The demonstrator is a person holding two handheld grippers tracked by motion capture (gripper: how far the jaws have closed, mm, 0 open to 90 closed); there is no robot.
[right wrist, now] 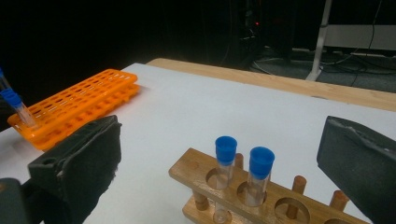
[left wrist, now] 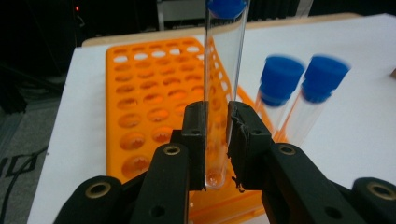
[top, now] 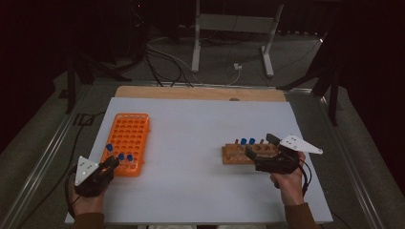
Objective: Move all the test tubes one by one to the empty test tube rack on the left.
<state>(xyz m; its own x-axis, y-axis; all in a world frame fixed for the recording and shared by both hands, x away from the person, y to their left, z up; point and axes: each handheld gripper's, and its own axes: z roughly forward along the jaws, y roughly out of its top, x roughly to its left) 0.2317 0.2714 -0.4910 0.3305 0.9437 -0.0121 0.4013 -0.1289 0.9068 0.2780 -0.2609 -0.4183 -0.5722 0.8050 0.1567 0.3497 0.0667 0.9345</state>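
Left gripper (left wrist: 217,140) fingers clamp upright test tube (left wrist: 223,84) over orange rack (left wrist: 149,102); right gripper (right wrist: 219,154) fingers wide, empty, beside wooden rack (right wrist: 261,196).

The table (top: 200,143) has a white top with a bare wooden strip along its far edge. An orange rack (top: 128,142) lies on it just ahead of the left gripper (top: 112,163). A wooden rack (top: 241,152) stands on it directly at the right gripper (top: 261,151), between its spread jaws.
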